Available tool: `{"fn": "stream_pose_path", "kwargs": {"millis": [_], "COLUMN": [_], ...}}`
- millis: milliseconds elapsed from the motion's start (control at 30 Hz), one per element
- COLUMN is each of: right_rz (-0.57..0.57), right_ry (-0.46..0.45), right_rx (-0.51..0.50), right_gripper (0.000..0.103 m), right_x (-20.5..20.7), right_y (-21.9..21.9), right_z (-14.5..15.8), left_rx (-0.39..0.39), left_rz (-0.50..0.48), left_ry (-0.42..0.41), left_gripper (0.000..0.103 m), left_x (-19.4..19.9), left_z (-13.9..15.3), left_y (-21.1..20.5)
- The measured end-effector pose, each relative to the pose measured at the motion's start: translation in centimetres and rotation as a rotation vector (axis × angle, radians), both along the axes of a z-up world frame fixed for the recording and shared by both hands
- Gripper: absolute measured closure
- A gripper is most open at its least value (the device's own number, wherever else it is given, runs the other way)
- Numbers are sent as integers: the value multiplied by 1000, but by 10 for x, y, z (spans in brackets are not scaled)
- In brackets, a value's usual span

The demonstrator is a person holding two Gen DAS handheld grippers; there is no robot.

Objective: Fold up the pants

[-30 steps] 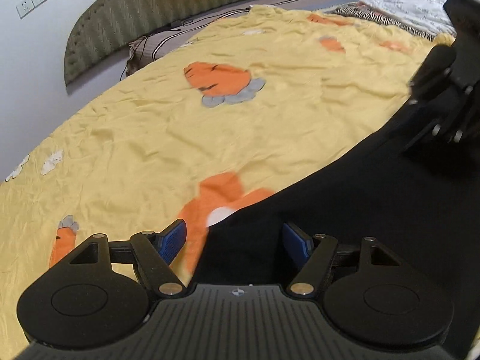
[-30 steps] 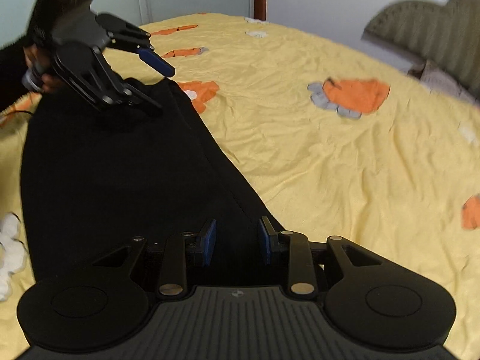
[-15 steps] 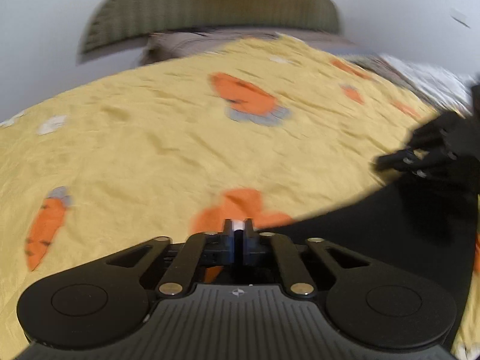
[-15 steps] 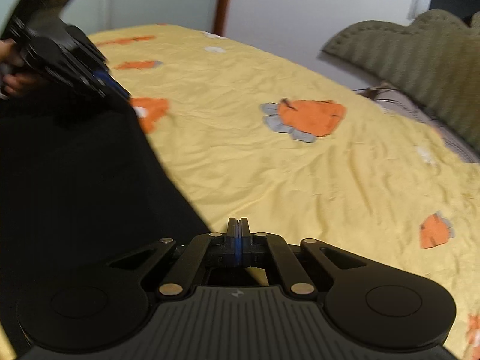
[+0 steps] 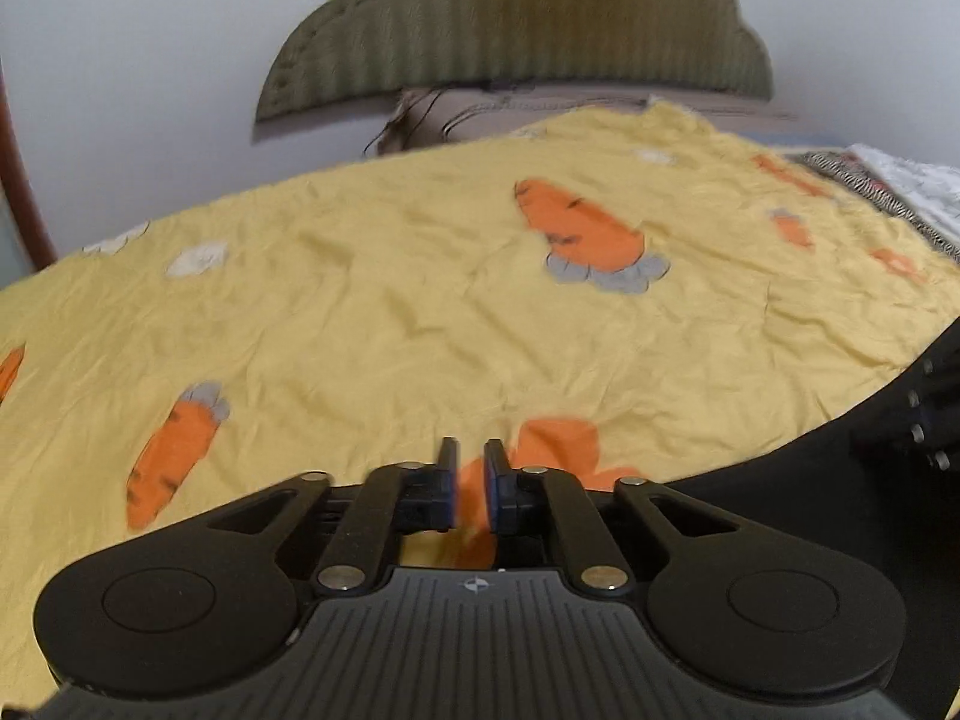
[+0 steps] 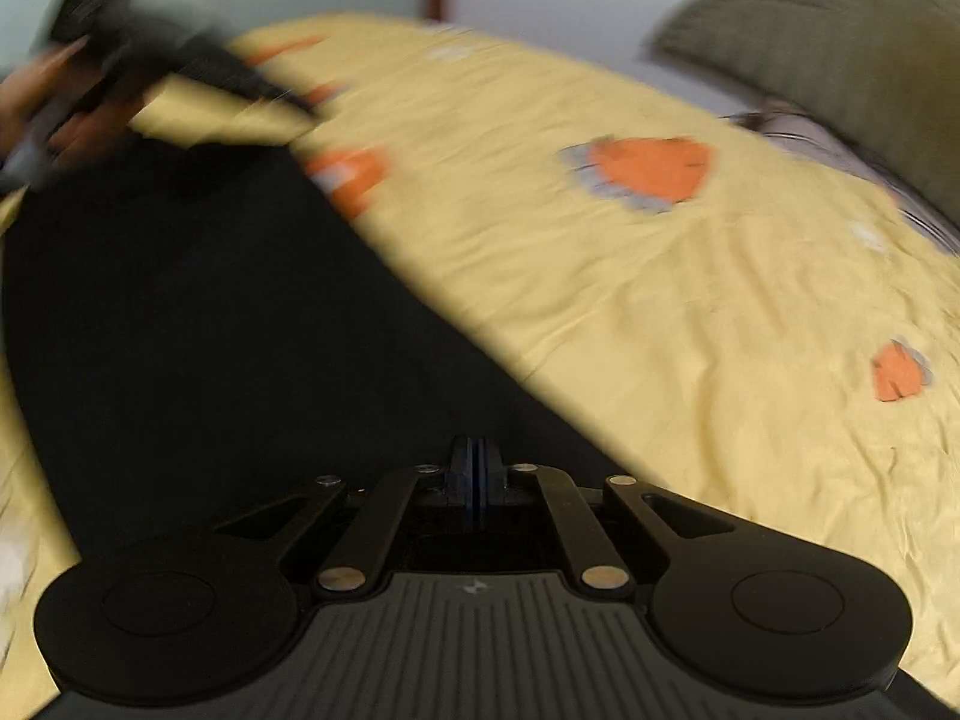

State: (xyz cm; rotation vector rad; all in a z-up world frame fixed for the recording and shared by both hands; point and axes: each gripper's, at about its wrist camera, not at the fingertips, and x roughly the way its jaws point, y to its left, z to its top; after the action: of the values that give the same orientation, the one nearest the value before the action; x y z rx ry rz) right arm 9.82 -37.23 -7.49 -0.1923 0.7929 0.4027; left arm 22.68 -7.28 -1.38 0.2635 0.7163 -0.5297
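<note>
1. Bed covered by a yellow bedspread [image 5: 420, 300], creased, printed with orange carrots. A large carrot print [image 5: 582, 228] sits mid-bed.
2. Far end: olive, ribbed headboard [image 5: 516, 30] against a pale wall, with a brownish pillow [image 5: 570, 111] below it. Patterned bedding [image 5: 888, 186] lies at the right edge of the left wrist view.
3. Black pants [image 6: 240, 330] lie flat on the bedspread. In the right wrist view they fill the left and lower middle, and their long edge runs diagonally from upper left down to the tool. In the left wrist view only a dark strip shows at lower right.
4. Left tool [image 5: 471, 483]: jaws have just been opening and now stand slightly apart. The gap is narrow, with nothing between the pads. Orange print shows through it. The tool sits over bare bedspread, just beside the pants' edge.
5. Right tool [image 6: 474, 483]: blue pads pressed together, no gap. It is over the pants near their edge. Whether any cloth is nipped between the pads cannot be told.
6. The right wrist view is blurred. At its top left, the left tool shows as a dark streak above the far end of the pants, with a hand [image 6: 54, 114] gripping it.
</note>
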Motion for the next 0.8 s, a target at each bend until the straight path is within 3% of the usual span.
{"fn": "stream_pose_path", "kwargs": {"millis": [33, 100, 167, 200, 300, 367, 400, 467, 533, 600, 667, 733, 800], "right_rz": [-26, -81, -77, -64, -25, -79, -115, -169, -205, -229, -265, -312, -345], "right_ry": [-8, -36, -44, -28, 59, 112, 100, 93, 46, 0, 13, -24, -57], "right_rx": [-8, -27, -3, 7, -61, -146, -123, -25, -28, -68, -58, -4, 21], "right_gripper": [102, 101, 101, 100, 100, 100, 99, 99, 99, 100, 99, 99, 97], "right_x": [3, -2, -21, -32, -54, -56, -52, -37, -19, -1, 11, -7, -40], "right_y": [2, -2, -10, -14, -21, -28, -34, -45, -41, -32, -37, -52, -73], "right_z": [3, 14, 25, 31, 29, 14, 10, 9, 6, 3, 2, 17, 29], "left_rx": [5, 28, 24, 0, -19, -11, 12, 77, 51, 75, 63, 59, 68], "left_rz": [-30, -124, -210, -247, -390, -450, -459, -444, -401, -348, -274, -238, -245], "left_ry": [19, 65, 84, 68, 66, 73, 73, 78, 20, -46, -60, -60, -112], "left_gripper": [85, 70, 28, 23, 22, 22, 24, 34, 34, 34, 38, 41, 42], "left_x": [-6, -21, -43, -55, -83, -93, -94, -90, -80, -68, -55, -55, -72], "left_z": [2, 6, 10, 11, 9, -1, -10, -31, -42, -44, -41, -33, -24], "left_y": [-3, -10, -17, -21, -42, -64, -77, -104, -116, -127, -127, -121, -112]}}
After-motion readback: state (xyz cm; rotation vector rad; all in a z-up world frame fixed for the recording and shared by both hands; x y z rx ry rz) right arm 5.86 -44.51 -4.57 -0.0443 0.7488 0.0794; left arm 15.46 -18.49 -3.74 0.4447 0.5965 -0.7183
